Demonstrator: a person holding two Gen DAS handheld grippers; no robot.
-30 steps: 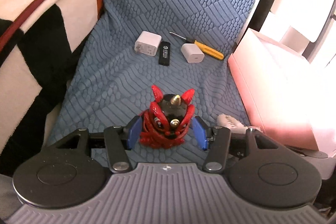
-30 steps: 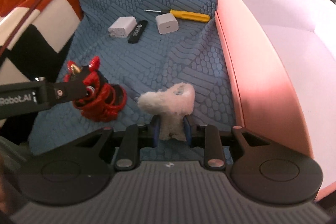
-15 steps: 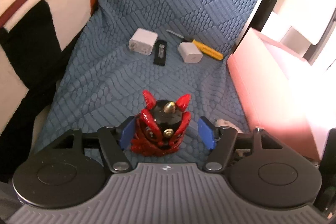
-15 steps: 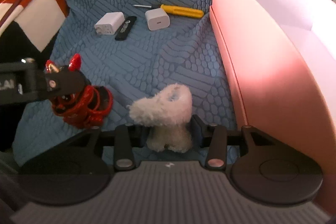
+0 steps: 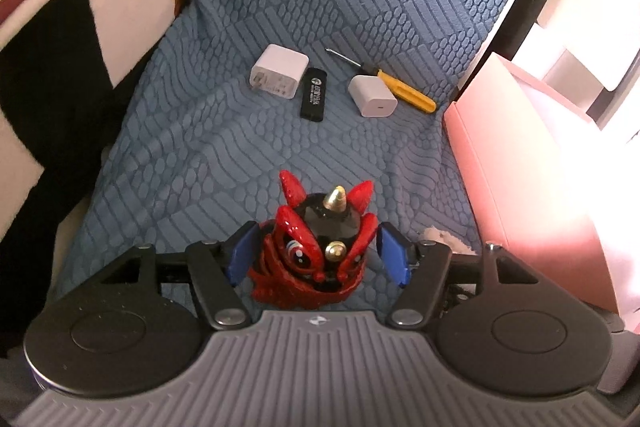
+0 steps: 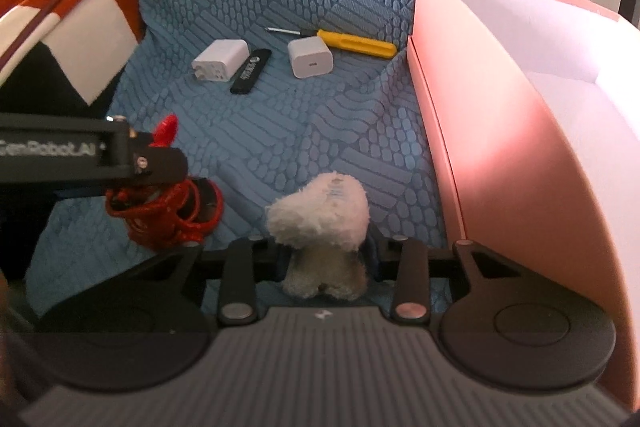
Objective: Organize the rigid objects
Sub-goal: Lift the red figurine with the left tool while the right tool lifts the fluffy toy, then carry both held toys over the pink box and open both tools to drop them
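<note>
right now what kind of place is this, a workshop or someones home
Most likely a home, on a sofa or bed: a quilted blue cover, a striped blanket, and small household items such as a charger beside a pink box.

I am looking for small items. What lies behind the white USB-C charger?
Behind the white USB-C charger lies a yellow screwdriver. Part of its handle is covered by the charger.

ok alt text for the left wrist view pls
The left tongs sit open around a red and black horned figurine on a blue textured cover. Further off lie two white chargers, a black stick and a yellow screwdriver; a pink box stands to the right.
</note>
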